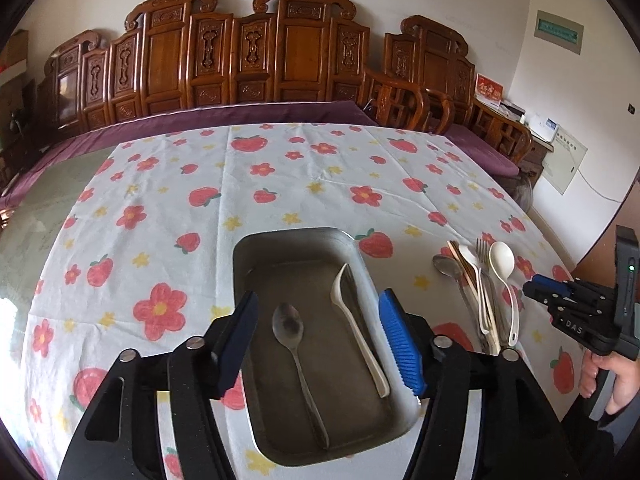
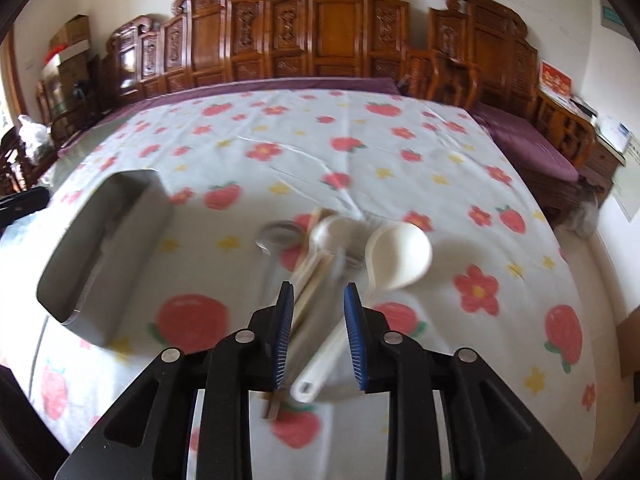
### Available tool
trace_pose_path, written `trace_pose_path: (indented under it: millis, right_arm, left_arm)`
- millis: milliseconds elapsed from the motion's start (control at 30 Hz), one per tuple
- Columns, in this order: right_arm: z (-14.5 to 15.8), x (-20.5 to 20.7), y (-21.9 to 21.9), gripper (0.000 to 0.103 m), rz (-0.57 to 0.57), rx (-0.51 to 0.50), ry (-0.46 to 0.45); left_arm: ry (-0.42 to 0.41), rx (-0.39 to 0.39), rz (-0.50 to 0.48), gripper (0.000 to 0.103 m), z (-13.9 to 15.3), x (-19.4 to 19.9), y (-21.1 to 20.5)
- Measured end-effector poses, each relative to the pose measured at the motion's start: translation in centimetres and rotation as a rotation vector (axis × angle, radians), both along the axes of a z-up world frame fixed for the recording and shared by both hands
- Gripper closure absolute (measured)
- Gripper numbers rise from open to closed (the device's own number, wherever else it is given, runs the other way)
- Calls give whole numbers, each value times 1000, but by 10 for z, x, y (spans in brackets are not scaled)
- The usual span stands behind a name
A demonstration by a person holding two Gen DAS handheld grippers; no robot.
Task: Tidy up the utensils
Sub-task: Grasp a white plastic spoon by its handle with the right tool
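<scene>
A metal tray (image 1: 256, 248) sits on the flowered tablecloth and holds a metal spoon (image 1: 294, 344) and a white plastic spoon (image 1: 356, 320). My left gripper (image 1: 320, 340) is open and empty, just above the tray's near half. To the tray's right lies a pile of utensils (image 1: 480, 292): a metal spoon, chopsticks, a fork and white spoons. My right gripper (image 2: 318, 332) is open over the pile (image 2: 340, 264), its fingers on either side of the handles, closed on nothing. The tray (image 2: 80, 280) shows at the left in the right wrist view. The right gripper (image 1: 560, 292) also shows in the left wrist view.
The tablecloth (image 1: 280, 184) covers a large table. A carved wooden bench (image 1: 248, 52) with a purple cushion stands behind it. A wooden armchair (image 1: 424, 80) and a side table with papers (image 1: 536, 124) stand at the far right.
</scene>
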State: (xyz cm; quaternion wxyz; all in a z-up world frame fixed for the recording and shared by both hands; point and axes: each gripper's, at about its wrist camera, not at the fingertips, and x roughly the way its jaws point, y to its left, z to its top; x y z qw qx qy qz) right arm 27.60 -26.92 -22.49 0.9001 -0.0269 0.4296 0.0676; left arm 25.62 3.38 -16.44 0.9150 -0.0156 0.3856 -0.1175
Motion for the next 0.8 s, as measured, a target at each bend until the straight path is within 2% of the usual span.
trace_pose_path:
  millis: [133,333,433,600,700,800]
  right_arm:
    - [-17,8,-17,75,-17,2,29]
    - [-38,22,-19,75,-27,7,53]
    - [-46,23,-21,75,-39,22,64]
    - [-52,23,-33,75,-67,41,79]
    - [-50,20,-42,90,-66,50,74]
    - [-46,17,-53,92,-70,60,57]
  left_arm:
    - [-26,20,-44,32,5,-12,-25]
    - [-31,51,-95,31,-1,-23,-55]
    - [-12,39,-113,31,-6,-24,-65]
    - [-16,88,-119,31,-16,-29,-81]
    - [-6,93,-122,31,-19,-31,-91]
    - [-2,103,-127,31,-20,-34,-104]
